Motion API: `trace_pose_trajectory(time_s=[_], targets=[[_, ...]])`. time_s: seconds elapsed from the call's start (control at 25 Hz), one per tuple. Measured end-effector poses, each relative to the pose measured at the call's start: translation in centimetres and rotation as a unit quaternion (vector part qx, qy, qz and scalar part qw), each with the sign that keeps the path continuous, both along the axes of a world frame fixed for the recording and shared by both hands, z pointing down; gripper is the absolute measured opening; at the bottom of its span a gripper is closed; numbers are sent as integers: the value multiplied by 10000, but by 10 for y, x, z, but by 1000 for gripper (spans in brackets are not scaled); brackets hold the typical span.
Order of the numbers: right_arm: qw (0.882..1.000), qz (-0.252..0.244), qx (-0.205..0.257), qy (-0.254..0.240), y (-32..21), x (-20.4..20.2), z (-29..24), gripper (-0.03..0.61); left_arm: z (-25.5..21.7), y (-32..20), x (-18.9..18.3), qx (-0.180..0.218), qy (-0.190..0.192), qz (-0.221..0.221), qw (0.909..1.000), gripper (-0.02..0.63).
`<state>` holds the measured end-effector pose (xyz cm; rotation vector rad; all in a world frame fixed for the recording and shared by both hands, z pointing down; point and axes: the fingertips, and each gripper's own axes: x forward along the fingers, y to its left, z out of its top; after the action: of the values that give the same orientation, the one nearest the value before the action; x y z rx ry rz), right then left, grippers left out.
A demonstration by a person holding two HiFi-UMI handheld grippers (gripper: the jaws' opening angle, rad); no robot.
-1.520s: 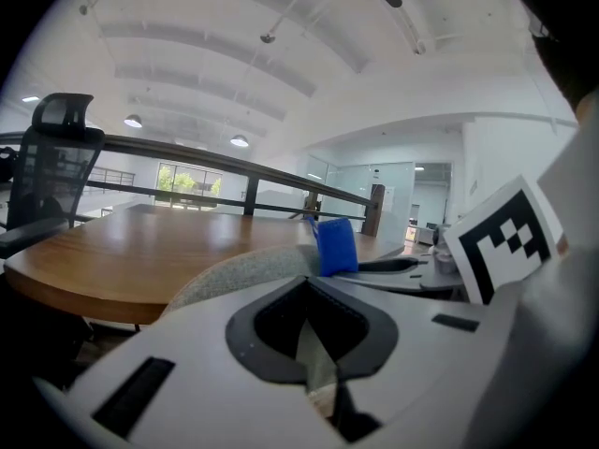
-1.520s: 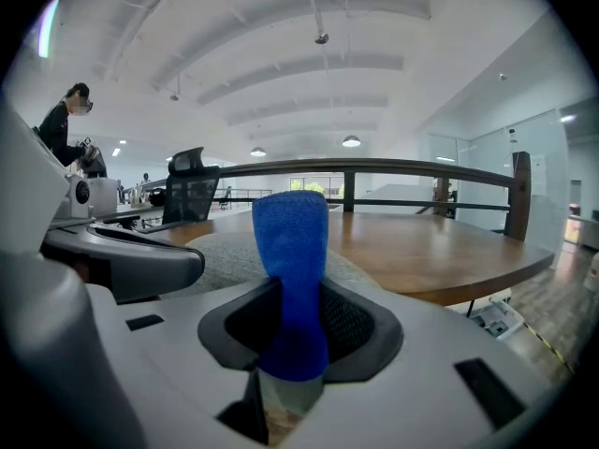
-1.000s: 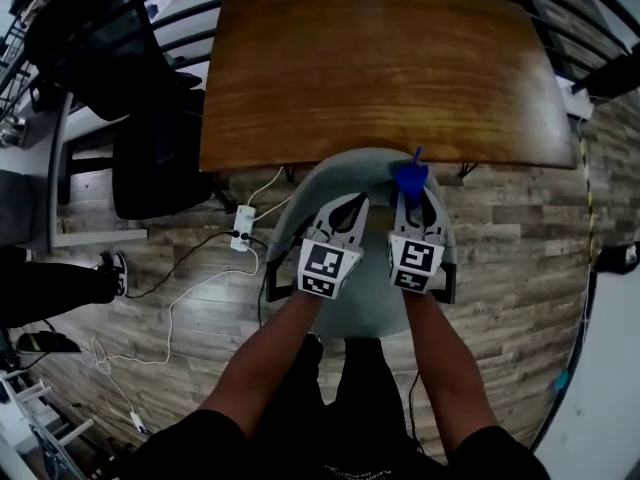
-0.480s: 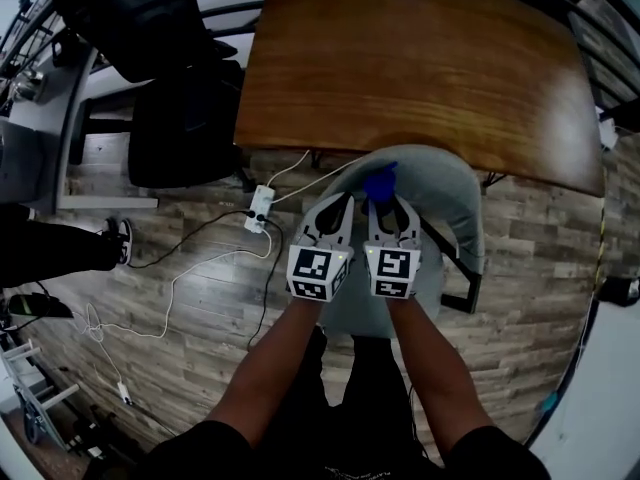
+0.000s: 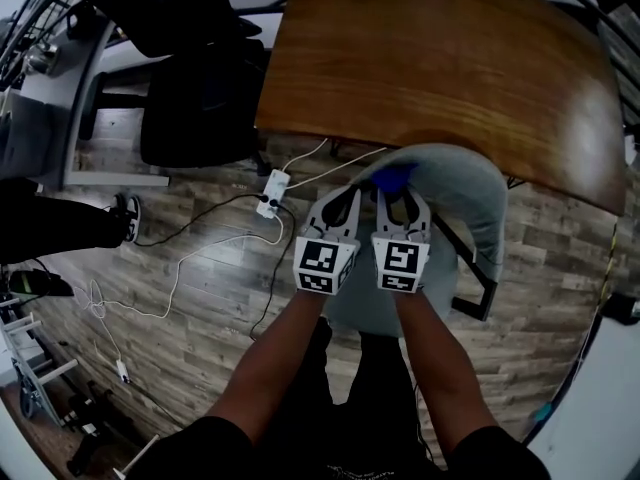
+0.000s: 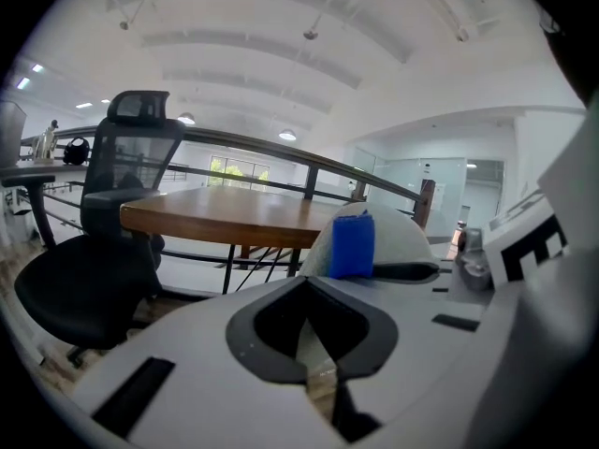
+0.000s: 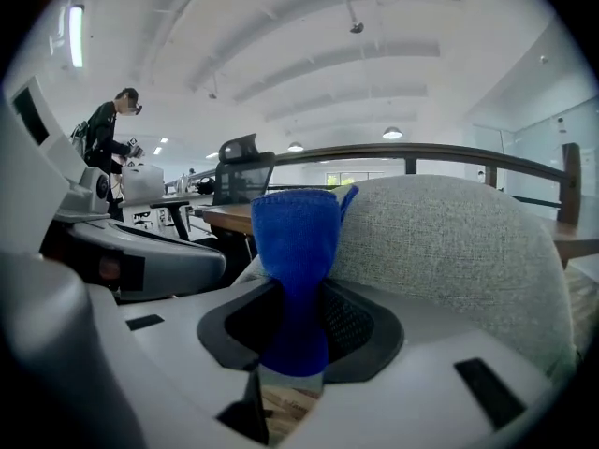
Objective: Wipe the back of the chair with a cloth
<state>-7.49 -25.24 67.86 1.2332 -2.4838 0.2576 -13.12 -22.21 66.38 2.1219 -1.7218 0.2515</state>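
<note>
While the right gripper [image 7: 295, 330] squeezes the blue cloth [image 7: 293, 241] tight, the cloth has slid along the top of the grey chair back [image 7: 449, 251]. A second ago it was on the right part, and now it is near the left end. So the wiping is going on, and I think much of the top edge is done. The left gripper [image 6: 308, 290] is closed with nothing in it, just beside the right one.

no words, numbers, brand names or signs can be read in any view. the only printed marks are black-and-white square code patterns, not letters. in the head view they sit just below centre, toward 6 o'clock, on the marker cube [image 5: 322, 266] of the left gripper [image 5: 342, 206] and the marker cube [image 5: 402, 261] of the right gripper [image 5: 403, 203].
</note>
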Motion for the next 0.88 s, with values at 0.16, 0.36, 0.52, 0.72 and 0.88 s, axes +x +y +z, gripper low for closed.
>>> trace_pose_trajectory(time_s=[0.16, 0.36, 0.52, 0.72, 0.88], targets=[[9999, 135, 7, -50, -11, 16, 2, 120, 2, -5, 15, 7, 78, 117, 9999, 3], [9994, 347, 6, -49, -24, 40, 5, 120, 3, -13, 33, 21, 103, 283, 9995, 3], [9979, 630, -113, -105, -31, 62, 12, 120, 5, -21, 54, 72, 28, 533, 9986, 3], [9959, 893, -82, -96, -37, 86, 11, 120, 7, -28, 84, 151, -60, 903, 9958, 3], [9931, 1165, -100, -67, -41, 111, 16, 120, 8, -32, 103, 119, -91, 1081, 9940, 3]])
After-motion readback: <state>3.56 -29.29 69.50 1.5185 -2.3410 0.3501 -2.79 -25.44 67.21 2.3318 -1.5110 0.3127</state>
